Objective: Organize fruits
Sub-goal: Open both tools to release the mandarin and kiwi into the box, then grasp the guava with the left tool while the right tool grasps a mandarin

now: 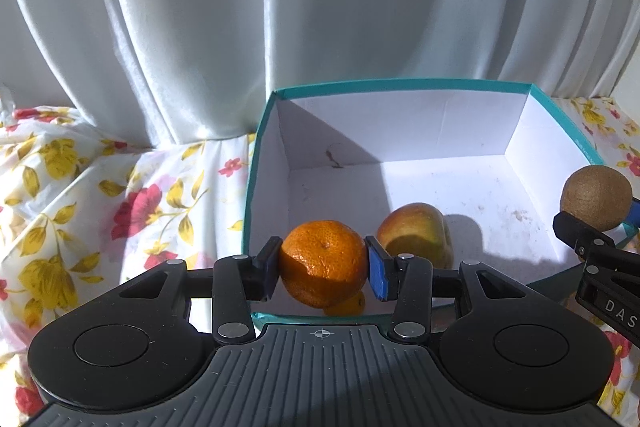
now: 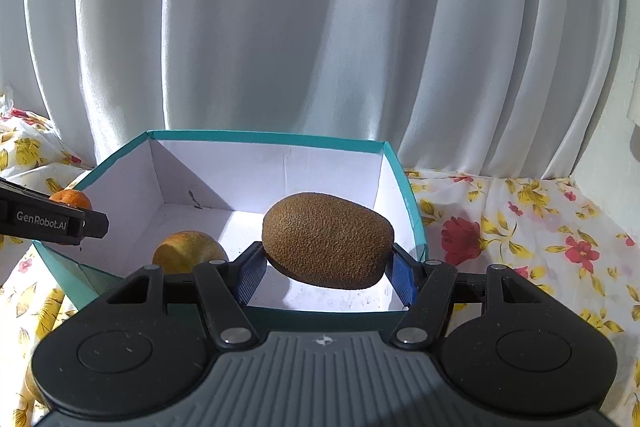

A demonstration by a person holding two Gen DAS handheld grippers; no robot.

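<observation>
My left gripper (image 1: 323,267) is shut on an orange mandarin (image 1: 323,261), held above the near rim of a teal box (image 1: 256,163) with a white inside. An apple (image 1: 416,233) lies on the box floor just beyond it, and a second orange fruit (image 1: 346,305) peeks out below the mandarin. My right gripper (image 2: 326,269) is shut on a brown kiwi (image 2: 326,241), held over the box's near right part. In the left wrist view the kiwi (image 1: 596,197) shows at the right edge. In the right wrist view the apple (image 2: 188,251) and the mandarin (image 2: 72,199) appear at left.
The teal box (image 2: 412,211) stands on a flower-patterned cloth (image 1: 80,195) that covers the surface. White curtains (image 2: 320,27) hang close behind the box. The cloth (image 2: 520,227) lies flat to the right of the box and is rumpled on the left.
</observation>
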